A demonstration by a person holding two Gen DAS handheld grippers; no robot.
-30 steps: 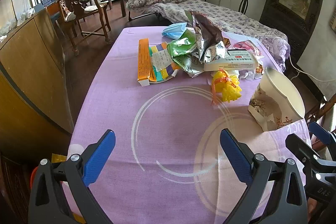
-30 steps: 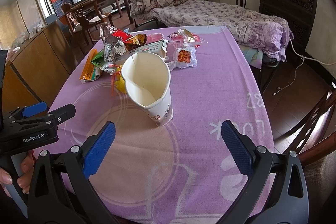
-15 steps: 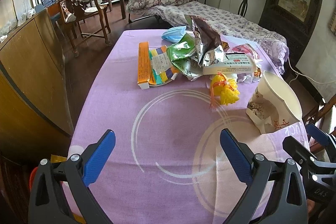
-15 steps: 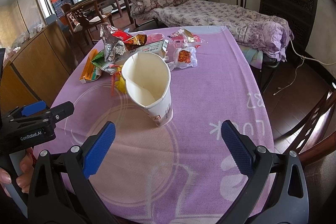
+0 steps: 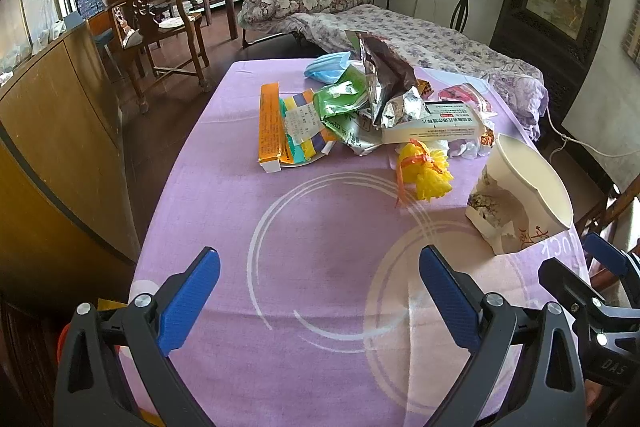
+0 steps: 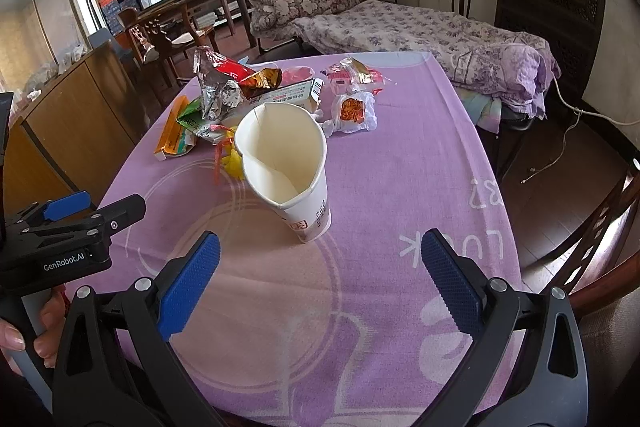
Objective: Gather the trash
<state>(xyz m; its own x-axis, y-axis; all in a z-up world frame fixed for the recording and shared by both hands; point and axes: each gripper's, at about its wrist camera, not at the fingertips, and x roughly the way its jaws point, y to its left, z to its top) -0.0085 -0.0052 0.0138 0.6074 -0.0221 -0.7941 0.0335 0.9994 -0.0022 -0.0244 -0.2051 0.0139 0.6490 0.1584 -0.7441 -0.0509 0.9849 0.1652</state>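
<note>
A heap of trash lies at the far middle of the purple tablecloth (image 5: pixel 224 227): an orange box (image 5: pixel 269 123), a foil snack bag (image 5: pixel 386 83), green wrappers (image 5: pixel 340 99), a blue face mask (image 5: pixel 326 67), a white medicine box (image 5: pixel 432 127) and a yellow net bundle (image 5: pixel 426 169). A torn white paper cup (image 6: pixel 286 163) stands upright in front of the heap and shows at the right of the left wrist view (image 5: pixel 520 199). My left gripper (image 5: pixel 320 299) is open and empty near the table's front edge. My right gripper (image 6: pixel 320 287) is open and empty, just short of the cup.
A wrapped snack (image 6: pixel 352 109) and a pink packet (image 6: pixel 352 75) lie behind the cup. A wooden cabinet (image 5: pixel 52 131) stands left of the table, wooden chairs (image 5: pixel 160 27) and a bed (image 6: pixel 420 27) beyond it. A chair back (image 6: pixel 600 227) stands at the right edge.
The left gripper has drawn back a little, so the trash heap and cup sit slightly lower and farther. The right gripper has barely moved. Both stay open.
</note>
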